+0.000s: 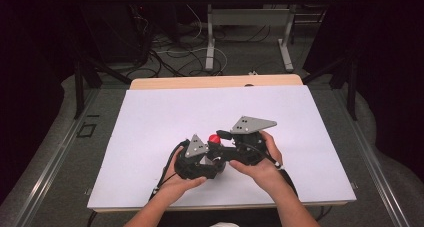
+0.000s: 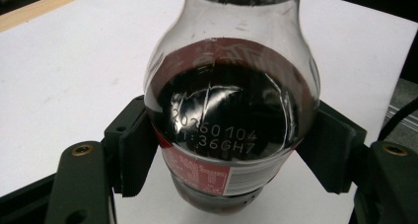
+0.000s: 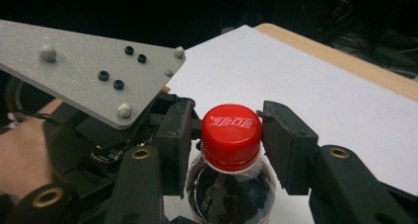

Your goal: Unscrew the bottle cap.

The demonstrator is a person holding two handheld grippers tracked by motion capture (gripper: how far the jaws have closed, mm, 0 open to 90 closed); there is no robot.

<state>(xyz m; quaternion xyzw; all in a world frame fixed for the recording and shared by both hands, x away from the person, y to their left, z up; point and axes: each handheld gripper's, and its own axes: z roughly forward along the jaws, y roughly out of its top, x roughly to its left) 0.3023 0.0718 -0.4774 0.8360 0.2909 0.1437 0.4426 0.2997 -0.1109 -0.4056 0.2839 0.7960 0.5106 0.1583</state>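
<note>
Two grippers meet over one bottle (image 2: 231, 115) of dark drink, standing near the middle of the white table (image 1: 150, 117). Its body is clamped by the left gripper (image 2: 231, 150), a pad pressed on each side. The right gripper (image 3: 226, 135) has its jaws touching the red cap (image 3: 230, 135) on both sides

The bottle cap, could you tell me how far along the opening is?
Done: the left gripper is clamped on the cola bottle, steadying it upright. In hand: the right gripper brackets the red cap. Left: the cap sits fully on, so unscrewing remains.
</note>
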